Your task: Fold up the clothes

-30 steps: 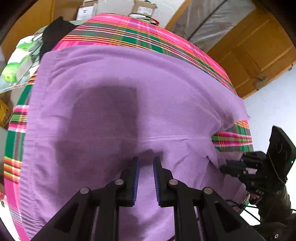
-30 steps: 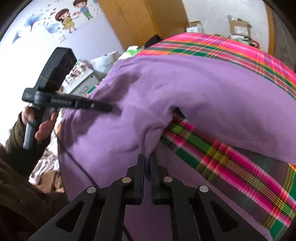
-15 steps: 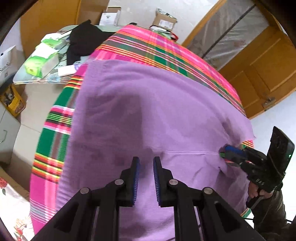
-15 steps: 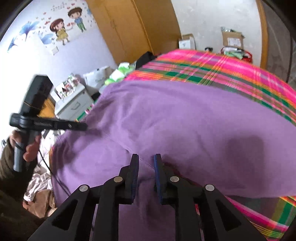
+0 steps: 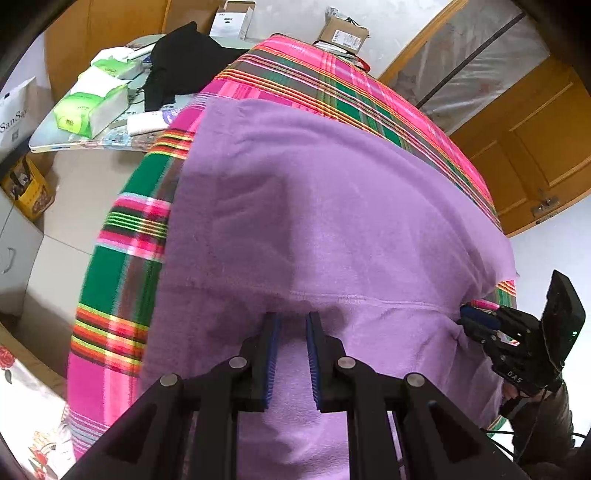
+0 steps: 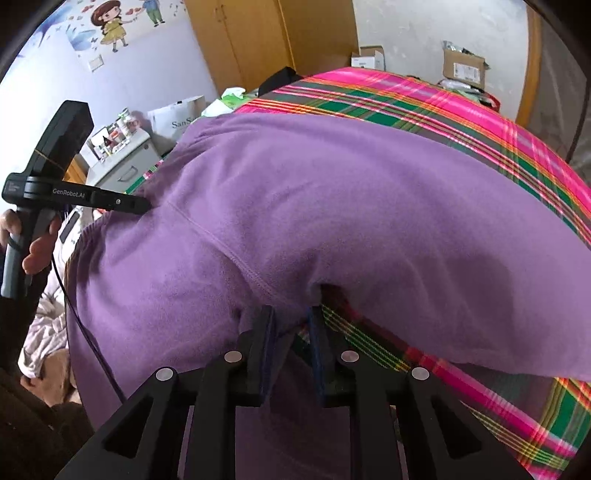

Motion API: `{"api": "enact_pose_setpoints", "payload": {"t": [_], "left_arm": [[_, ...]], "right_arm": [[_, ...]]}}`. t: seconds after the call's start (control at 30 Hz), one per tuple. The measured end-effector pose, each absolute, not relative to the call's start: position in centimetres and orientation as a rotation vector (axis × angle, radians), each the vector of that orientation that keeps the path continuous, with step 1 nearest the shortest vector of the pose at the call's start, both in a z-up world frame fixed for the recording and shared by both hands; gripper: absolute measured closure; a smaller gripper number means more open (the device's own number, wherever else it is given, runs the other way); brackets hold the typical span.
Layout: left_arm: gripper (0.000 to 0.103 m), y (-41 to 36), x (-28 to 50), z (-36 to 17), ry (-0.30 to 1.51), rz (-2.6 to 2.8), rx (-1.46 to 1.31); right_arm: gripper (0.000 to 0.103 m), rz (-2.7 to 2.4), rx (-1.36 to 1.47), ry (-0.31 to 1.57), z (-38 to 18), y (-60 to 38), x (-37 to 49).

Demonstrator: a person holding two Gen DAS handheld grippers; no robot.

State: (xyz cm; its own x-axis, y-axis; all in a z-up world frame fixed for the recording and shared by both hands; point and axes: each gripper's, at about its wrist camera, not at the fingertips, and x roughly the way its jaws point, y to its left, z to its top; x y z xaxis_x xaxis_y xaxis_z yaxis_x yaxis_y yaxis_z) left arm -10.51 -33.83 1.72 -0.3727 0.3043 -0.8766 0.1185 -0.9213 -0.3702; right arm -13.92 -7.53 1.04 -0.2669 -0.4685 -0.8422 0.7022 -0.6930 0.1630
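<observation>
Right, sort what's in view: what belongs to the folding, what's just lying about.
For the folding:
- purple garment
- plaid cover it lies on
- left gripper
- right gripper

Lying about:
- black garment
- tissue packs
- cardboard boxes
- white paper bag

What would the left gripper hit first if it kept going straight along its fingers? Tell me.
Most likely the purple garment itself: the left gripper points down at its seam, with cloth directly ahead. Depth is unclear.
</observation>
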Motion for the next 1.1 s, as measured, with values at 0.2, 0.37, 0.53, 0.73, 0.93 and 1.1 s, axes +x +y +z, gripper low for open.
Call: {"api": "enact_pose_setpoints", "payload": {"t": [0.2,0.37,0.53,0.73,0.93,1.1], "left_arm": [[0.088,-34.6,-11.8,3.5,-0.506,2.507,-1.661],[0.088,-34.8,-13.7,5.7,-0.393,2.56,-1.649],[0.088,-34.1,-16.2,7.7,-0.197,2.589,-1.636],[0.086,-34.1,-20.7,7.2,0.008,2.575,-1.661],[0.085,-32.4,-23.2,4.4,0.395,2.633,-1.633],[0.085,-32.1,-24.4,2.8,0.419,2.578,-1.675]], "right_arm": [[0.084,-2.052,1.15,0.373,4.4,-7.6,-14.3],[0.083,-2.1,1.103,0.393,6.7,-7.8,-16.0],[0.078,-2.111,1.045,0.451,8.7,-9.4,-17.9],[0.076,-2.117,0.979,0.544,8.8,-11.8,-21.5],[0.057,-2.157,1.014,0.545,6.3,-12.4,-26.1],[0.057,-2.155,1.063,0.537,4.2,-12.5,-28.5]]}}
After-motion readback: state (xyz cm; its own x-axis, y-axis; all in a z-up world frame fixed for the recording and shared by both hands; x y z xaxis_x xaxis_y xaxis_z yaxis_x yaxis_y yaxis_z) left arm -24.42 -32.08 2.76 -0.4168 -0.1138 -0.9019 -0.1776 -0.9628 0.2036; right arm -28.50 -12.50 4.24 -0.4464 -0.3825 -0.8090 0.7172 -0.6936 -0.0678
